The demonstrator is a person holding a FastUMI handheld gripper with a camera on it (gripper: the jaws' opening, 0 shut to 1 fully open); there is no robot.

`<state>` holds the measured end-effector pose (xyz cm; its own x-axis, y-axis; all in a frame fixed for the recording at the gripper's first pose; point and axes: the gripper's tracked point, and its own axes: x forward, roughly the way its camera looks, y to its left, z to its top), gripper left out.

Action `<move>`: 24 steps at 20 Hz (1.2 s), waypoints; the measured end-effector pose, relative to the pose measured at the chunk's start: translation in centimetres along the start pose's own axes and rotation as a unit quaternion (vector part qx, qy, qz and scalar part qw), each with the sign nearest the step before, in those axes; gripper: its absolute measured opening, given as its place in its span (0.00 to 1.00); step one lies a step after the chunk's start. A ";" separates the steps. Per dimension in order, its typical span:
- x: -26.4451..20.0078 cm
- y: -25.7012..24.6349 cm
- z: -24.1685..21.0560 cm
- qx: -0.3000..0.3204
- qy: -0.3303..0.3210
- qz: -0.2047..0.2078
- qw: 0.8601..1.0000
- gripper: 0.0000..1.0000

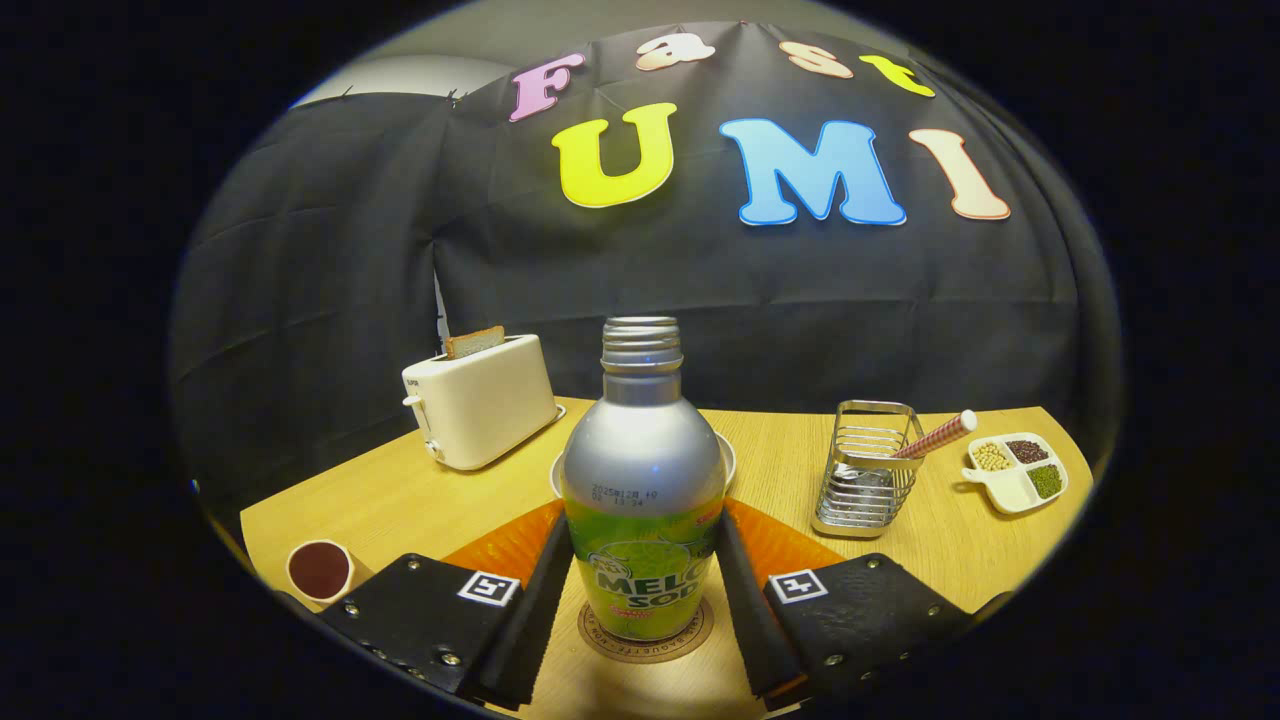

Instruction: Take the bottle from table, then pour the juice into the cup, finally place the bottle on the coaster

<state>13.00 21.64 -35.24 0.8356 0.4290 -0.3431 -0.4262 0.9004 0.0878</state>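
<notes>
Bottle [643, 500] upright on coaster [646, 640], uncapped, standing on the wooden surface [400, 490]. Gripper [640, 585] jaws spread either side of bottle; contact with its sides cannot be told. Directly behind bottle: white cup [725, 455] over orange mat [510, 540]. Behind-left of bottle: toaster [480, 400]. Right of bottle: wire rack [865, 470], divided dish [1015, 470].

The bottle [643, 500] was a silver aluminium one with a green label and no cap. It stood upright on the round brown coaster [646, 637]. Just behind the bottle, the white cup [727, 455] showed only its rim on both sides.
</notes>
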 end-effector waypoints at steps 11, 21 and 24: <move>0.6 0.1 -1.5 -0.028 -0.012 -0.001 1.000 0.79; -6.2 0.2 7.2 -0.013 -0.071 -0.034 0.997 0.99; -12.4 -2.0 14.0 -0.014 -0.123 -0.085 0.989 0.99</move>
<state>8.38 15.52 -18.09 0.9535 0.2799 -0.1118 -0.2793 0.9600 0.0210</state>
